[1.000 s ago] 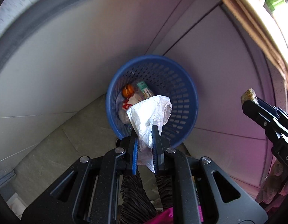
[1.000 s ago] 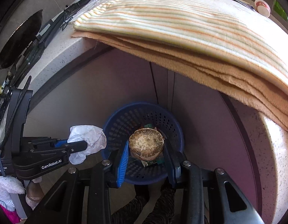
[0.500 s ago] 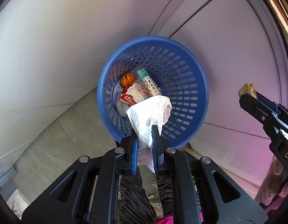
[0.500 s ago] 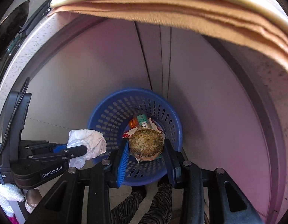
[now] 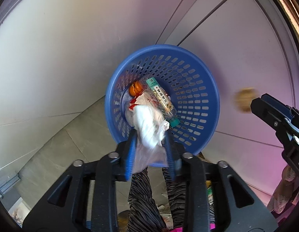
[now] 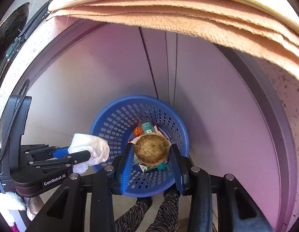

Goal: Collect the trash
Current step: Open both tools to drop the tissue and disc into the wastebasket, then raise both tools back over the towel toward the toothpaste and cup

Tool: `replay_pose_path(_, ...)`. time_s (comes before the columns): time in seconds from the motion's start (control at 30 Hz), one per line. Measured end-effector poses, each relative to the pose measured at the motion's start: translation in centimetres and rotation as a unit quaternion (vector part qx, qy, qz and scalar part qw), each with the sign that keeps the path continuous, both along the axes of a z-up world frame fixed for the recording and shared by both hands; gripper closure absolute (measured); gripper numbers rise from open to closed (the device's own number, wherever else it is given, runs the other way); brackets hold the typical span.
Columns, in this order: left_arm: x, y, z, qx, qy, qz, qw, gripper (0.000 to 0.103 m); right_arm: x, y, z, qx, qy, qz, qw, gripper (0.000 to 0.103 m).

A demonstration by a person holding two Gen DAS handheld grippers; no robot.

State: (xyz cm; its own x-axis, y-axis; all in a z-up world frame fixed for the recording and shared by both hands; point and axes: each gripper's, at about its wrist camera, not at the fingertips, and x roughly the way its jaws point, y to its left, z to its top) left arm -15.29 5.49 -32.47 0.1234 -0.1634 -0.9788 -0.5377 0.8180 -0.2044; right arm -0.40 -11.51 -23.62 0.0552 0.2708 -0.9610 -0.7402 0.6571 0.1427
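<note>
two claws let go over the blue basket

the left claw [image 5: 149, 147] points down over the near edge of the blue basket [image 5: 205, 85]. its jaws are opening. a crumpled white tissue [image 5: 149, 127] is between them, blurry, and it looks loose from the blue pads. it hangs over the near edge of the basket, partly inside.

the right claw [image 6: 152, 154] points down over the basket too. its jaws are opening as well. a round brown bun [image 6: 151, 148] sits between its two fingers, over the near part of the basket. i cannot tell if the pads touch it. in the left claw's view the bun looks blurry.

down in the basket lie a bottle with a green cap [image 5: 163, 100], an orange thing [image 5: 135, 89] and a red and white wrapper [image 5: 138, 101], toward the left side of the bottom.

the basket stands on a grey tile floor [image 5: 52, 145] next to pale cupboard doors [image 6: 207, 96]. a folded peach cloth [image 6: 188, 13] hangs over the counter edge above. striped trouser legs [image 6: 145, 212] show under the claws.
</note>
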Motion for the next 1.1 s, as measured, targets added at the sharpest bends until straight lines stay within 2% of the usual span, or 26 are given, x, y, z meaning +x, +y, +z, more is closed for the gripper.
replay_pose_path(0.03, 0.0, 0.0, 0.0, 0.003, -0.001, -0.001, 1.0000, 0.058, 0.1, 0.0, 0.1, 0.001, -0.001, 0.000, 1.000, 0.051)
replay_pose_path(0.1, -0.1, 0.0, 0.2, 0.008, -0.003, -0.001, 1.0000, 0.051, 0.1, 0.0, 0.3, 0.002, -0.007, -0.001, 1.000, 0.040)
replay_pose_path(0.23, 0.1, 0.0, 0.3, 0.016, -0.001, -0.003, 0.9999, 0.048, 0.3, 0.1, 0.8, 0.003, -0.013, -0.003, 1.000, 0.033)
replay_pose_path(0.43, 0.1, 0.2, 0.8, 0.020, 0.000, -0.004, 0.9998, 0.048, 0.9, 0.5, 1.6, 0.007, -0.010, -0.005, 1.000, 0.032)
replay_pose_path(0.63, 0.0, 0.2, 2.7, 0.033, -0.011, -0.004, 0.9994, 0.048, 1.0, 0.7, 3.2, 0.016, -0.009, 0.001, 1.000, 0.031)
replay_pose_path(1.1, 0.9, 0.1, 9.8, 0.084, -0.059, 0.000, 0.9947, 0.048, 1.2, 0.4, 10.0, 0.066, -0.030, 0.029, 0.997, 0.026)
